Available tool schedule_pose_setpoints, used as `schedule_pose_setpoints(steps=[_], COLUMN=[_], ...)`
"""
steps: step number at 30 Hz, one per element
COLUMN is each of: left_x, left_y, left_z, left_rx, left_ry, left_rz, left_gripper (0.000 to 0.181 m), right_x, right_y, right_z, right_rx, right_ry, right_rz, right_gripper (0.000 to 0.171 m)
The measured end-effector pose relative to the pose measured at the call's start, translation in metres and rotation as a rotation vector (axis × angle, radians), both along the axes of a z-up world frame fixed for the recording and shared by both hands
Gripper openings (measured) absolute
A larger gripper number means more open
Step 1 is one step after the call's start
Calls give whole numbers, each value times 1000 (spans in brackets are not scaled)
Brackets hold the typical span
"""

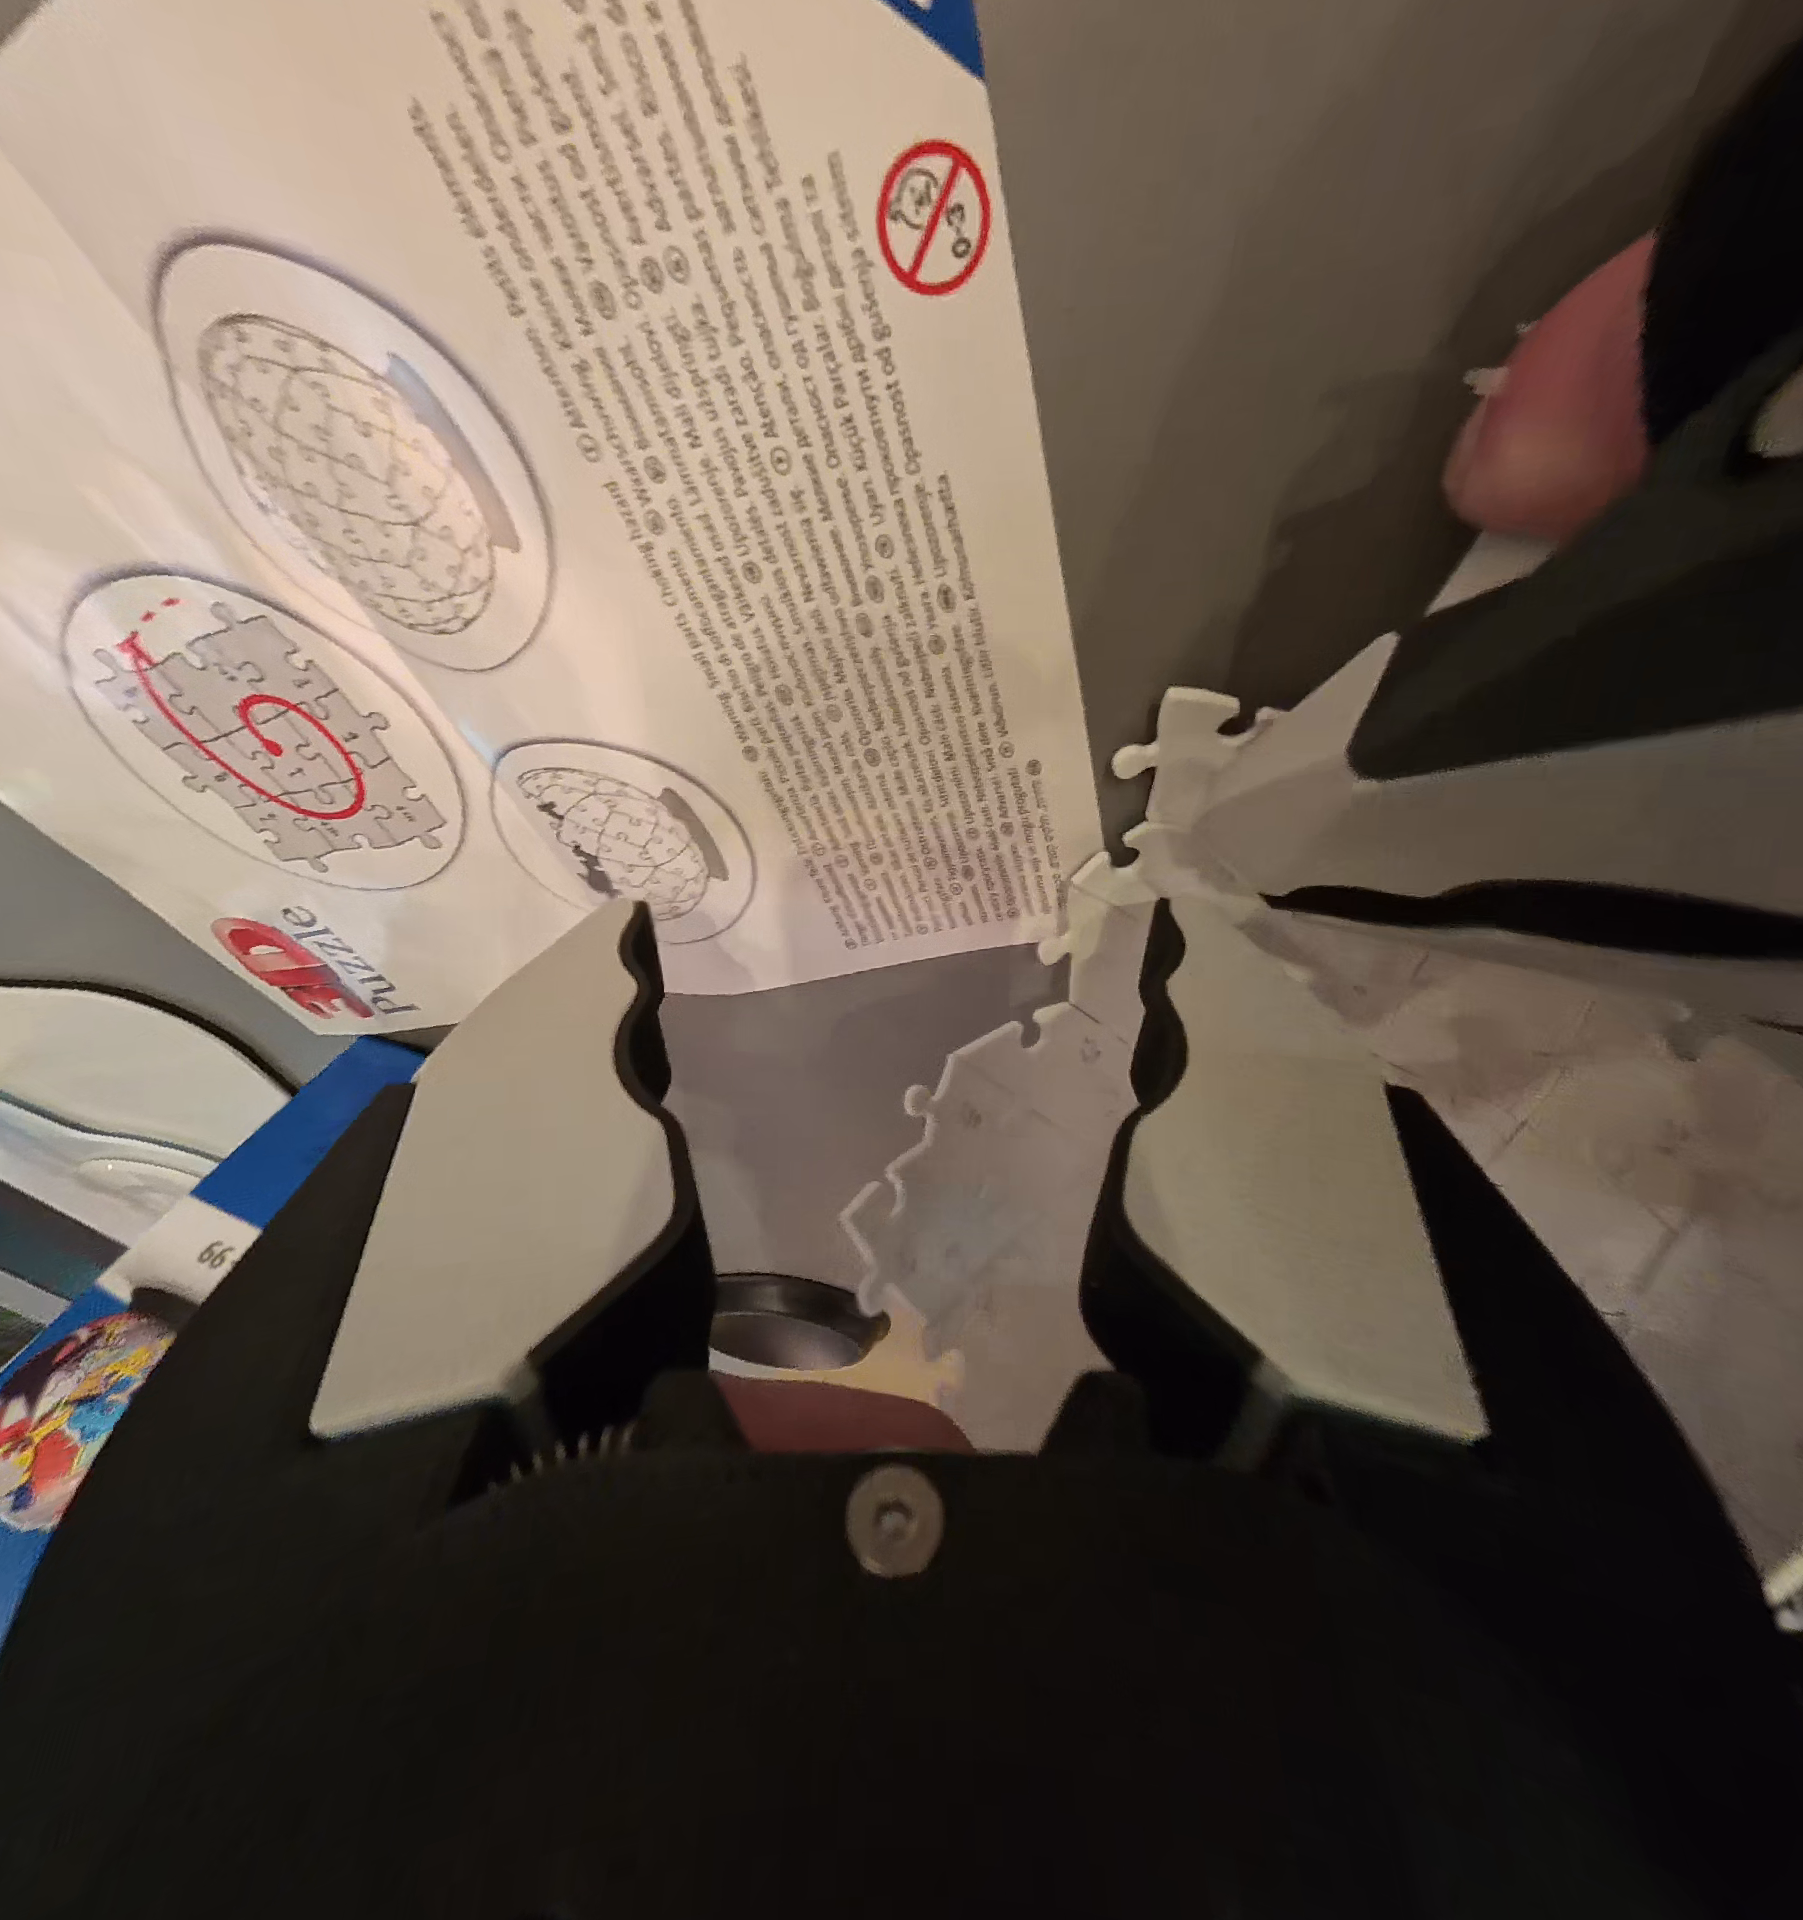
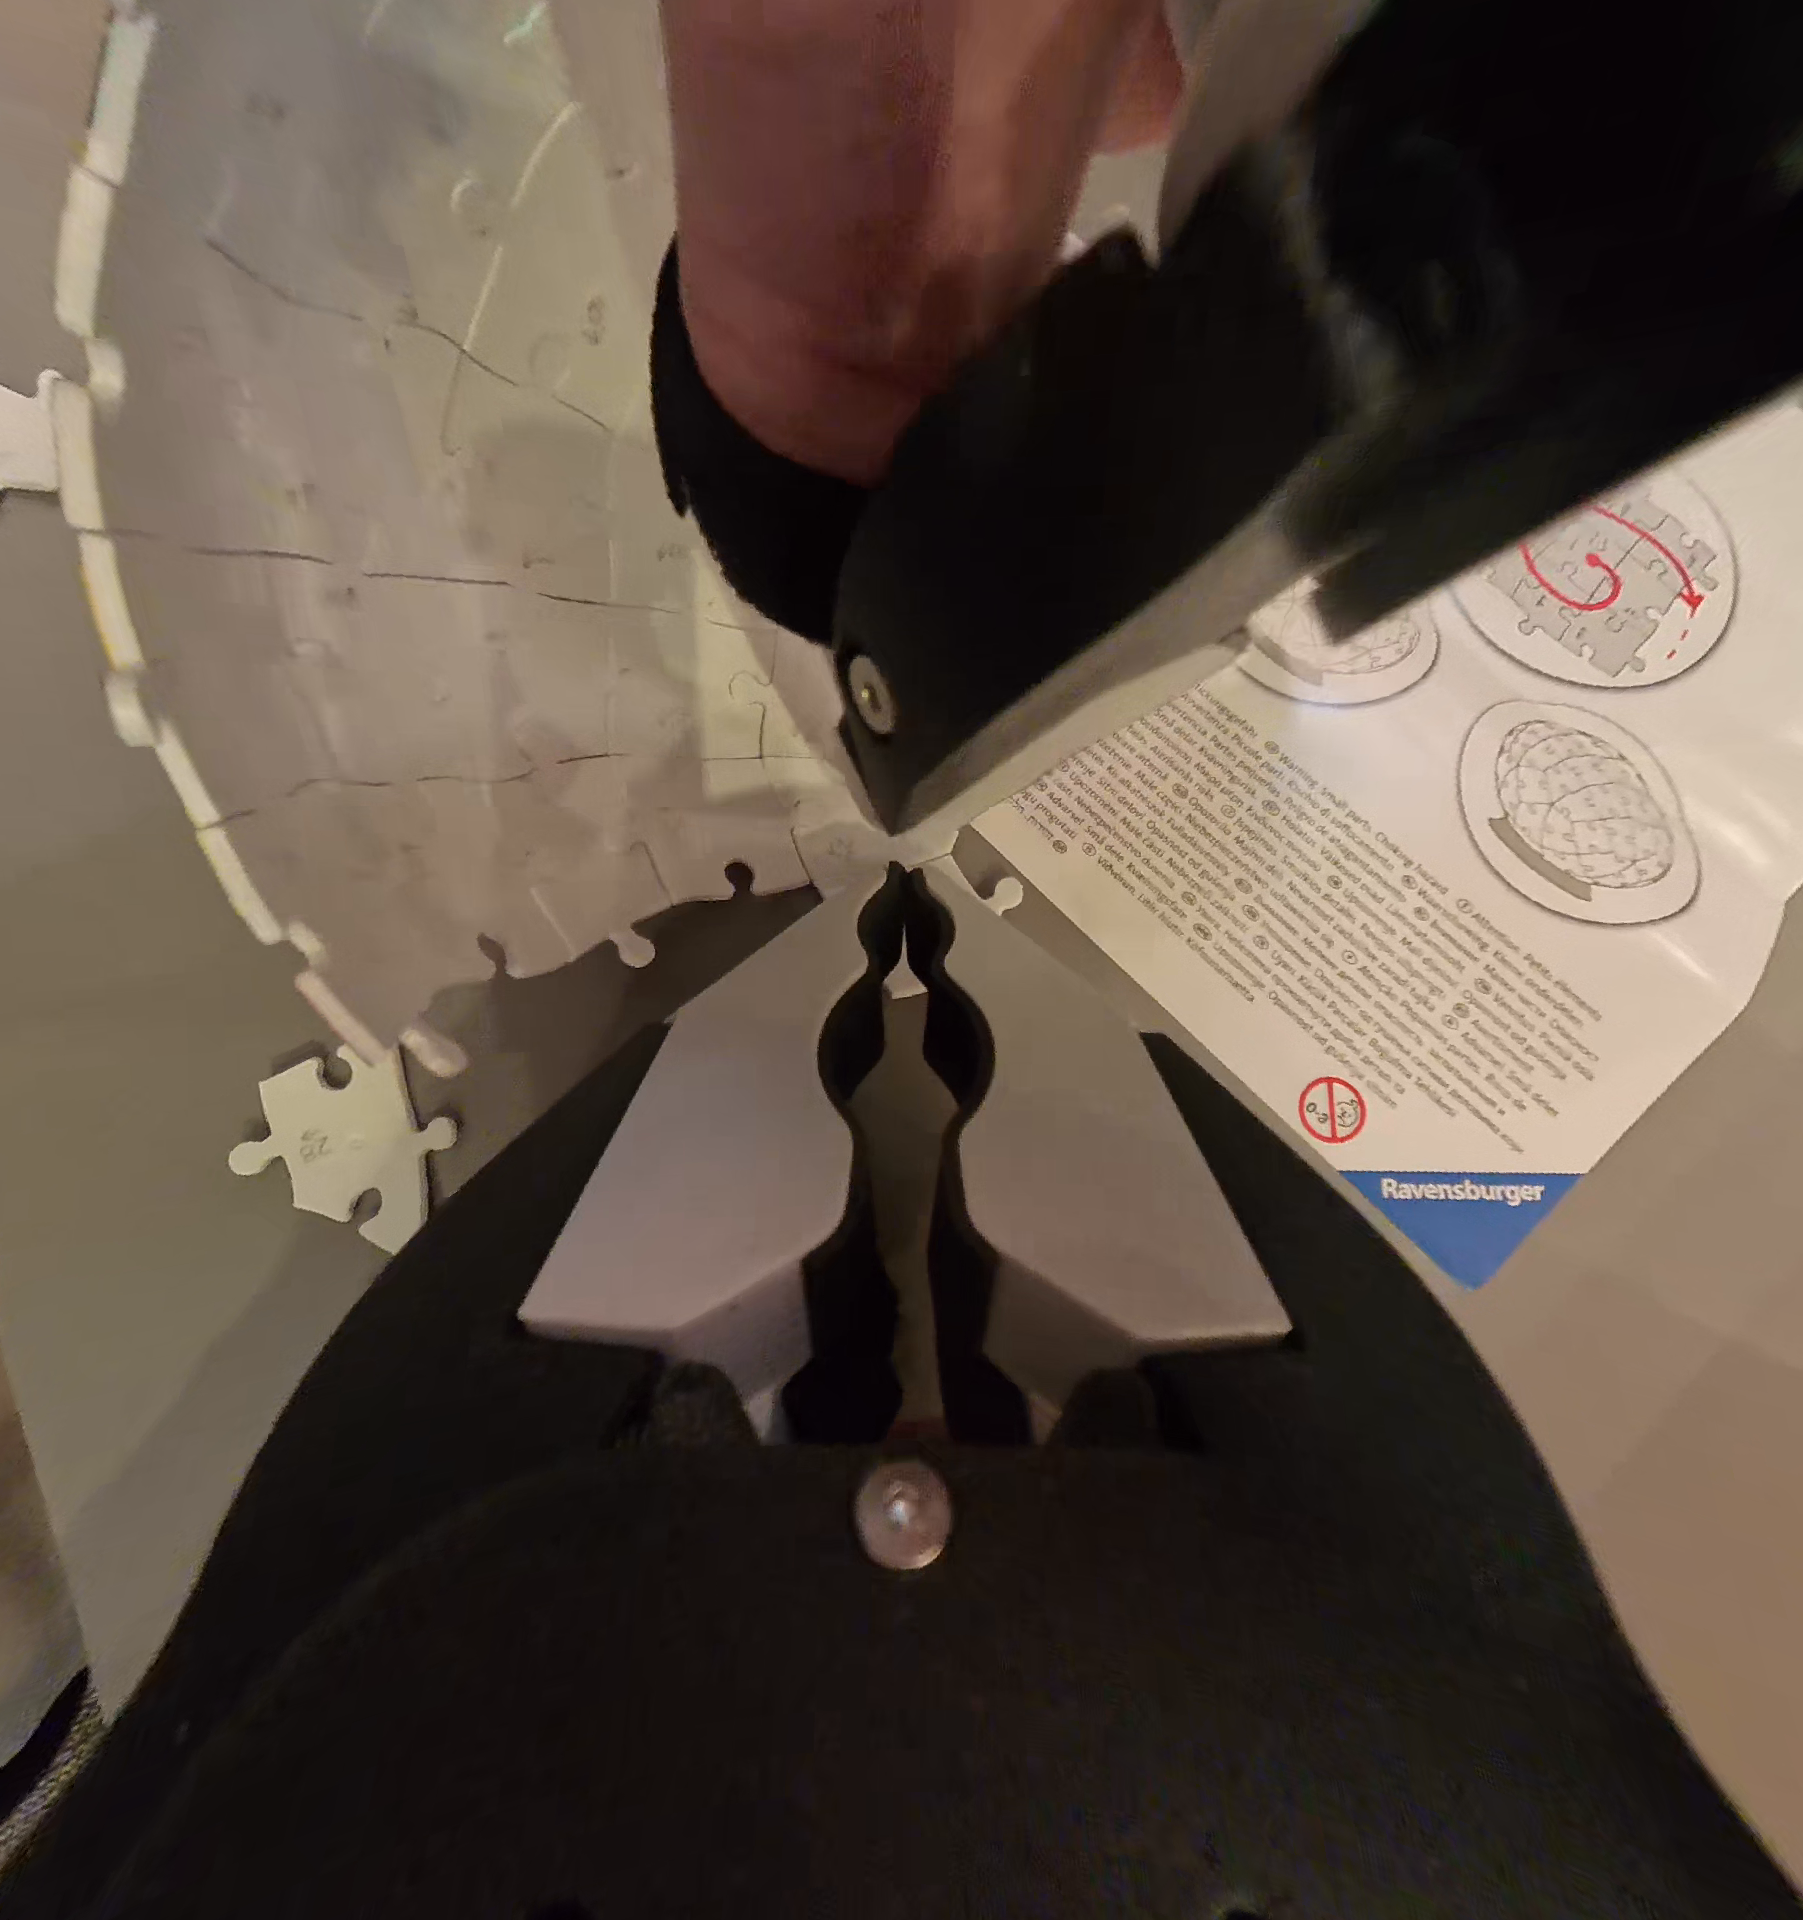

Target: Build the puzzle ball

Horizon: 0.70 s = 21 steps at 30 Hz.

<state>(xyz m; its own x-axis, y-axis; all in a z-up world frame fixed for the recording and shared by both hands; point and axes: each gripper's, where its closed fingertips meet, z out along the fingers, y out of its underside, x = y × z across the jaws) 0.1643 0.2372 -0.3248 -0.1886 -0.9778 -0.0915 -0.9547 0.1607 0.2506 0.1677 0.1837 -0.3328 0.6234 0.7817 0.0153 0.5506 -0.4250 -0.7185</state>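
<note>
The partly built puzzle ball (image 2: 377,582) is a curved white shell seen from its inside; in the left wrist view it lies at the right (image 1: 1001,1143). My right gripper (image 2: 902,883) is shut on the shell's jagged edge, and it enters the left wrist view from the right (image 1: 1229,883). My left gripper (image 1: 897,935) is open, with the shell's edge lying between its fingers and against the right one. One of its fingers (image 2: 1032,675) reaches down to the same spot in the right wrist view. A loose white piece (image 2: 341,1143) lies beside the shell.
A white instruction sheet (image 1: 564,416) lies on the grey table, also in the right wrist view (image 2: 1396,935). A blue puzzle box (image 1: 97,1351) is at the left. A dark ring stand (image 1: 793,1330) sits under the left gripper. A person's hand (image 2: 876,260) holds the left gripper. Between my right fingertips and the loose white piece (image 2: 341,1143) there is roughly 10 cm.
</note>
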Motion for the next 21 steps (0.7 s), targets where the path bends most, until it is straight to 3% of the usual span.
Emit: schedule_pose_setpoints(steps=[9,17,21], left_x=[0,-8,-22], left_y=[14,38,36], left_z=[32,94,104], left_rx=[29,-6,-88], left_ry=[-209,-661,-876], left_rz=[109,376,537], left_gripper=[85,85,85], right_x=[0,0,0], right_y=[0,0,0], right_z=[0,0,0], right_rx=[-48,-46,-44], right_ry=[32,35,40], right_rz=[-15,-14,-21], right_gripper=[0,0,0])
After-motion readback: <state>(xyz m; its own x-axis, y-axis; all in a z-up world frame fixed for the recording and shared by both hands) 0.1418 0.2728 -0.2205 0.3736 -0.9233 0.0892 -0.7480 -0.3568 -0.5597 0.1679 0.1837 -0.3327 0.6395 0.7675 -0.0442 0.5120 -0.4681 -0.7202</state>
